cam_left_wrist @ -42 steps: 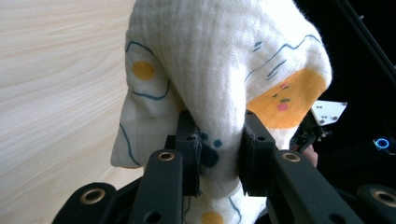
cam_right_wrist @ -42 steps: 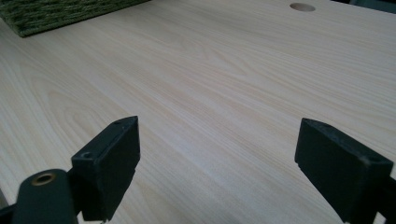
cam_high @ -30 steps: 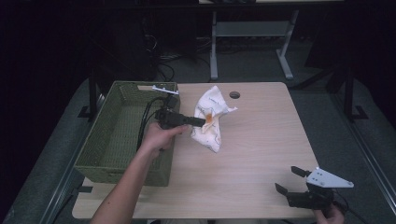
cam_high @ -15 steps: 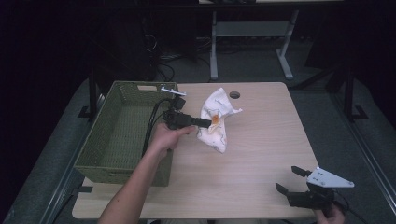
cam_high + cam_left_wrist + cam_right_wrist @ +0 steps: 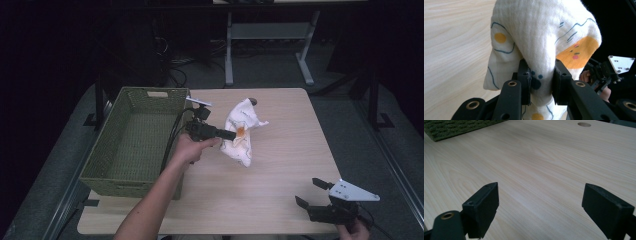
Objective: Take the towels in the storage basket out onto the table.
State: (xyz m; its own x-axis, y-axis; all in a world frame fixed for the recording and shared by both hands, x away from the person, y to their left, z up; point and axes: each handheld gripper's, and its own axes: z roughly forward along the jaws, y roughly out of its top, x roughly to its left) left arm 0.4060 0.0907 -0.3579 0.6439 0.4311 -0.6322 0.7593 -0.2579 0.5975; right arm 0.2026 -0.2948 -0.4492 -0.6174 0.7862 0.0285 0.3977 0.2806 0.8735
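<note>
A white cloth (image 5: 241,131) with blue lines and orange patches hangs above the table's middle, lifted off the wood. My left gripper (image 5: 231,134) is shut on a fold of it. In the left gripper view the cloth (image 5: 541,37) is pinched between both black pads (image 5: 524,82), draping up and over them. My right gripper (image 5: 311,194) rests low at the table's front right corner, its jaws wide apart. In the right gripper view its pads (image 5: 486,205) frame only bare wood.
A green woven basket (image 5: 107,150) stands on the left side of the table (image 5: 280,165), just left of my left hand. A small round hole (image 5: 584,124) marks the tabletop's far edge. A metal stand (image 5: 270,35) sits on the floor behind.
My left hand has carried the cloth a little to the right and toward the table's middle. The right gripper has stayed in place.
</note>
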